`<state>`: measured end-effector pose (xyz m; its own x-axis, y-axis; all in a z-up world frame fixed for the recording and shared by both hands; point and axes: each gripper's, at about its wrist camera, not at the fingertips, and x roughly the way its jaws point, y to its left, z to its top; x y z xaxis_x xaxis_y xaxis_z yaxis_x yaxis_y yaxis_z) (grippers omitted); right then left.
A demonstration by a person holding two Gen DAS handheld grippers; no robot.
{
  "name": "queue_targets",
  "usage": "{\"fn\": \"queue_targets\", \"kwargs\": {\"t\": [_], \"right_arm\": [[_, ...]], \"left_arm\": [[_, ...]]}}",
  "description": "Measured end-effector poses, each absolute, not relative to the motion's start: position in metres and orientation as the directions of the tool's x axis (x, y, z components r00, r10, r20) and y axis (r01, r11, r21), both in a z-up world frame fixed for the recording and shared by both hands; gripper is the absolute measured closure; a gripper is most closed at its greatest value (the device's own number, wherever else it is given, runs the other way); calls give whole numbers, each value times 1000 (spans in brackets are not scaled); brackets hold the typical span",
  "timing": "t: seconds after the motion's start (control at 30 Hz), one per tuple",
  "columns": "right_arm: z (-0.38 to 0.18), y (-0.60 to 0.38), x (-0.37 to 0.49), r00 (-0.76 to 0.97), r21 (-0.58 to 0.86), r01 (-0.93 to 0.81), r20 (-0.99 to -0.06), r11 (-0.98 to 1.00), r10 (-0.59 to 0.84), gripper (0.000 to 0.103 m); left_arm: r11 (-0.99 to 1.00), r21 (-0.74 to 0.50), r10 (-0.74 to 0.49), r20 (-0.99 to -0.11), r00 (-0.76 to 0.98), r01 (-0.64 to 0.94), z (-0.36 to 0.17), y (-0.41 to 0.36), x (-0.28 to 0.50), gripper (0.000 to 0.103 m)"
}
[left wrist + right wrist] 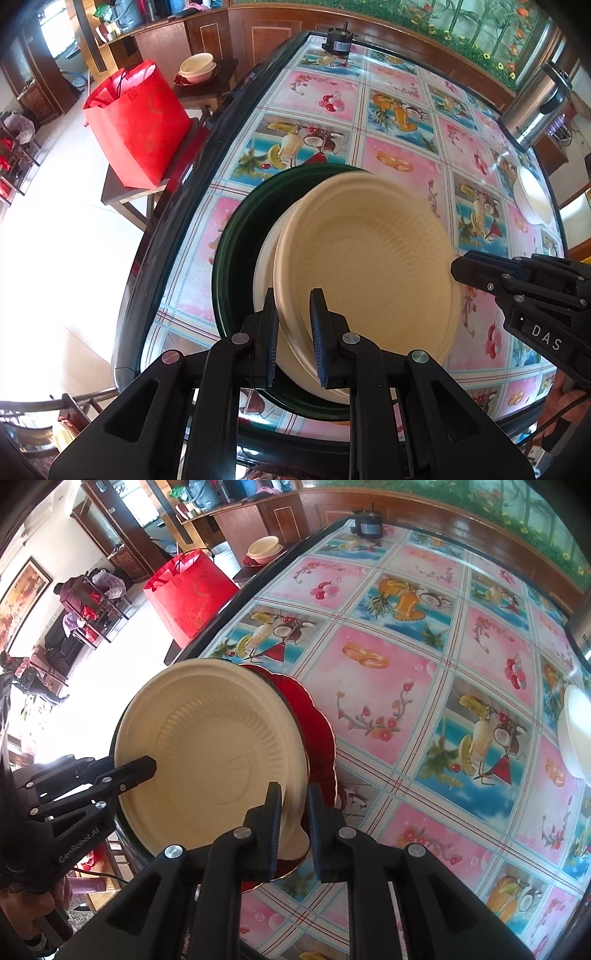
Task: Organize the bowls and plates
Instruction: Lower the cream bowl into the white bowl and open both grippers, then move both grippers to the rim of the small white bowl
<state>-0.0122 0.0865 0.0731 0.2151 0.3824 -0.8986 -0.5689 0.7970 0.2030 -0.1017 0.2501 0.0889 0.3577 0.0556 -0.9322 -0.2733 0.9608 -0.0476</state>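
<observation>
**A:** What do you have on the left side?

**B:** My left gripper grasps the near rim of the beige paper plate, 1 finger on each face of it. The plate is tilted and sits over a dark green plate on the fruit-patterned table. A paler plate edge shows just behind the beige one.

**A:** And the right?

**B:** My right gripper straddles the opposite rim of the same plate. The fingers sit close on either side, but I cannot tell whether they pinch it. From this view a red scalloped plate lies beneath.

**A:** Anything else nearby?

**B:** A white bowl rests near the table's far right edge, well apart from the stack. Off the table, a red bag stands on a stool, with 2 stacked bowls beyond it.
</observation>
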Motion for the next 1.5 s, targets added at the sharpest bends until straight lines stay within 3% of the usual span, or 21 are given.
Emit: {"fn": "queue_targets", "kwargs": {"t": [0.17, 0.3, 0.57, 0.7, 0.83, 1.33, 1.5], "right_arm": [[73, 88, -11, 213, 202, -572, -899, 795, 382, 87], [74, 87, -10, 211, 209, -569, -898, 795, 387, 87], [86, 79, -11, 221, 243, -567, -875, 787, 430, 84], [95, 66, -9, 241, 257, -549, -862, 795, 445, 75], [103, 44, -4, 272, 257, -517, -855, 816, 441, 73], [103, -100, 26, 383, 251, -269, -858, 930, 342, 52], [101, -152, 39, 412, 250, -181, -859, 951, 304, 51]], "left_arm": [[960, -38, 66, -932, 356, -277, 92, 252, -100, 84], [961, -19, 97, -913, 397, -278, 100, 250, -101, 52], [963, 3, 127, -887, 444, -270, 121, 246, -100, 51], [970, -11, 113, -865, 488, -244, 139, 233, -91, 49], [978, -38, 74, -856, 512, -203, 147, 212, -74, 47], [997, -78, -64, -859, 508, -5, 141, 87, 6, 47], [996, -86, -92, -861, 500, 36, 135, 50, 31, 47]]}}
